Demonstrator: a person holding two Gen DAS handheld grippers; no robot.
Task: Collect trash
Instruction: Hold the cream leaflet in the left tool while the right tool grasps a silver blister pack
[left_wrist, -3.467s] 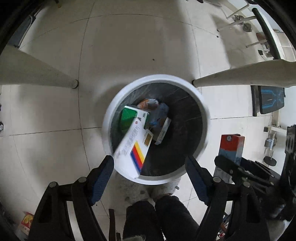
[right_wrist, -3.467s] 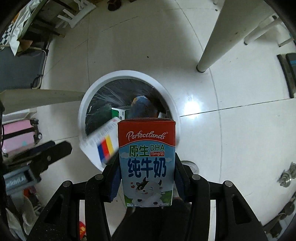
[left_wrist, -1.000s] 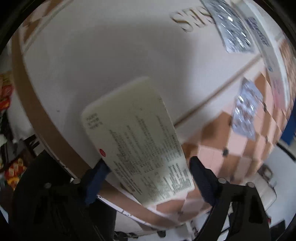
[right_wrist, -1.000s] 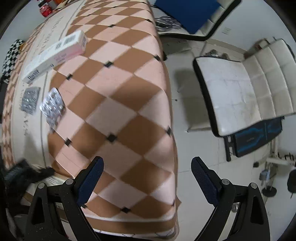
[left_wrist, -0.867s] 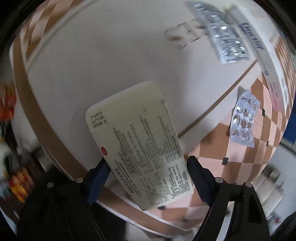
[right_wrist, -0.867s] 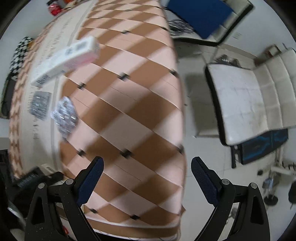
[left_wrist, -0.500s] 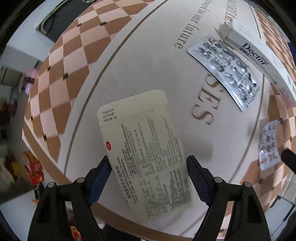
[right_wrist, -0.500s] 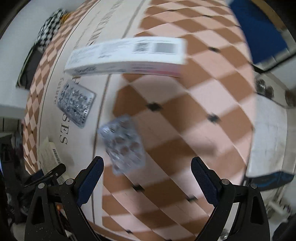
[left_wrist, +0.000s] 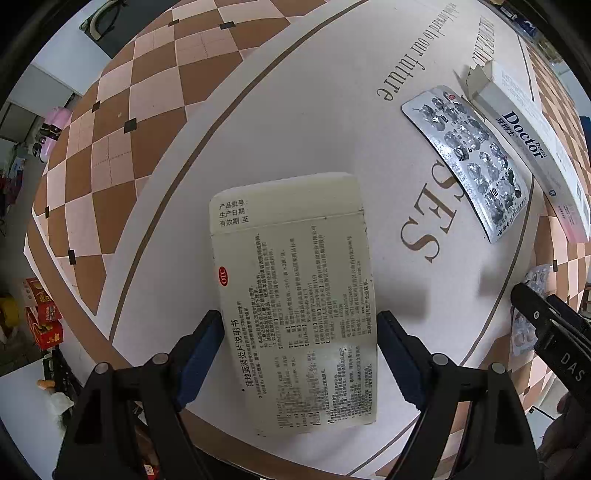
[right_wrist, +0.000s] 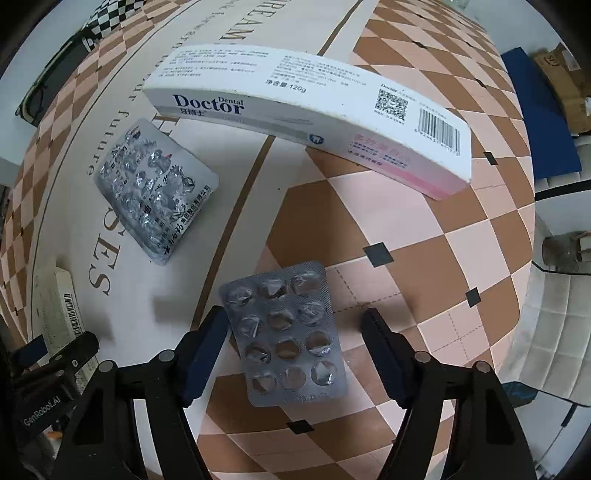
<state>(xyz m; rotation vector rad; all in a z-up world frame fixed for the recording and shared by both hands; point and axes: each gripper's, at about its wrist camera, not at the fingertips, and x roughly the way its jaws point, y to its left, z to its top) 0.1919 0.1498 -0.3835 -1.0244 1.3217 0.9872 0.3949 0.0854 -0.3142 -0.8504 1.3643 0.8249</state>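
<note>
My left jaws (left_wrist: 299, 343) are spread, straddling the near half of the flat pill box (left_wrist: 295, 295), which lies close to the tabletop's (left_wrist: 295, 110) near edge. My right jaws (right_wrist: 293, 339) are spread too, around the empty blister (right_wrist: 288, 336) further along that edge. Neither piece looks gripped yet. Both are thin and flat, so I judge I should bring the tips down until they touch the tabletop, close squarely on the long sides, then lift straight. The blister will likely buckle or slide, so close slowly. The second blister (right_wrist: 155, 192) and the toothpaste box (right_wrist: 314, 118) sit further in, for later.
</note>
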